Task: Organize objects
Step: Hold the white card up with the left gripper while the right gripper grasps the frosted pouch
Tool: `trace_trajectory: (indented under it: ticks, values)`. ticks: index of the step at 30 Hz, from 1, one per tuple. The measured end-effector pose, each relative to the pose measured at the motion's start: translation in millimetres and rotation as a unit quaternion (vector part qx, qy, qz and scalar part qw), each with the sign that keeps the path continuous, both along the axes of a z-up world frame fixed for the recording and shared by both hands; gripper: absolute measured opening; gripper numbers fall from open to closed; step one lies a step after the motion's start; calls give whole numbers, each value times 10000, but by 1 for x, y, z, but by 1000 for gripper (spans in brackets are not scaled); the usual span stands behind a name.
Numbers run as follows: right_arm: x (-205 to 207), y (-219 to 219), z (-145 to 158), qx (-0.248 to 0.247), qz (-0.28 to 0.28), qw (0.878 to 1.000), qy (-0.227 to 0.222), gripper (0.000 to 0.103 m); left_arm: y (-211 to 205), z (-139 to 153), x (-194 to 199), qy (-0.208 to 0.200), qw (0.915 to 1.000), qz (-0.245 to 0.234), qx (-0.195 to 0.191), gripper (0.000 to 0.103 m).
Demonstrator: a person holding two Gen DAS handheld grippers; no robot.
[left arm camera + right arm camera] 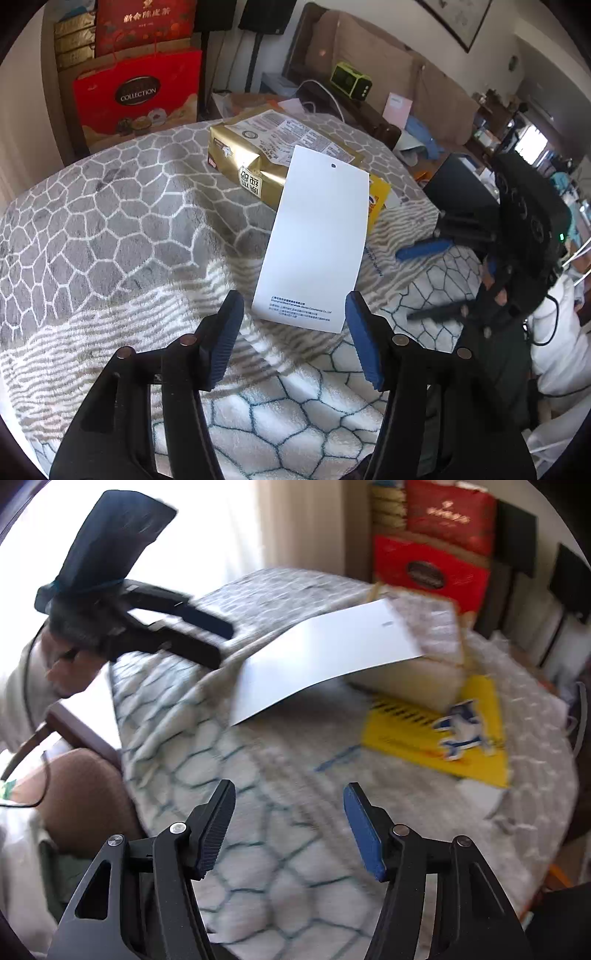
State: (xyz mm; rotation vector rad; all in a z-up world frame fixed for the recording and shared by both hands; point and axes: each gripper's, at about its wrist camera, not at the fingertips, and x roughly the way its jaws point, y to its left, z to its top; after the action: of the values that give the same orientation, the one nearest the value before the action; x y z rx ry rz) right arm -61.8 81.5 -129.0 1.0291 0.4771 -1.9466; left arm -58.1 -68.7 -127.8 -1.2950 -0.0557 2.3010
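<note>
left wrist view: left gripper point(293, 332), jaws wide, hovers before a white card point(317, 240) leaning on a gold packet point(258, 155) on the counter point(110, 221); right gripper point(290, 827) jaws wide too.

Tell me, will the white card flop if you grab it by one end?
Probably a little. The white card looks thin, and in the right wrist view it already bows between the gold bag it leans on and the blanket. It likely weighs almost nothing. Its smooth face may slip between the left gripper pads.
</note>
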Motion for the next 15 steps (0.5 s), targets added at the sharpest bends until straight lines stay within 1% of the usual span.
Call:
trace_trajectory:
  ticks: [1, 2, 3, 4, 6, 7, 9, 10, 11, 13, 14, 15]
  values:
    - [-3, -2, 2, 55, 47, 10000, 59, 62, 0, 1, 0, 17, 10000, 15, 36, 57]
    - [-3, -9, 5, 149, 232, 9994, 191, 62, 0, 1, 0, 27, 10000, 28, 53, 58]
    - [-3, -15, 6, 253, 417, 9982, 358, 65, 0, 1, 0, 20, 10000, 32, 88, 58]
    - [-2, -24, 7, 414, 682, 9951, 581, 70, 1, 1, 0, 9, 9999, 34, 106, 58]
    - [-5, -37, 4, 607, 1052, 9902, 688, 73, 2, 0, -1, -18, 9999, 35, 122, 58]
    - [-10, -42, 0, 716, 1206, 9882, 622, 77, 3, 0, -2, -28, 9999, 33, 120, 58]
    - [-22, -53, -12, 981, 1383, 9844, 464, 79, 5, -1, -1, -35, 9999, 29, 113, 58]
    - [-28, -55, -14, 894, 1440, 9849, 352, 84, 6, -2, -1, -36, 9999, 12, 98, 58]
    - [-32, -57, -15, 793, 1490, 9854, 238, 85, 6, -2, 0, -32, 10000, 2, 88, 59]
    - [-37, -61, -19, 689, 1559, 9852, 158, 88, 7, -3, 1, -15, 10000, -1, 59, 61]
    - [-40, -61, -20, 631, 1550, 9859, 11, 87, 6, -3, 2, -14, 10000, -3, 48, 62]
    - [-42, -62, -19, 610, 1501, 9868, -41, 85, 5, -2, 2, -2, 10000, 0, 42, 62]
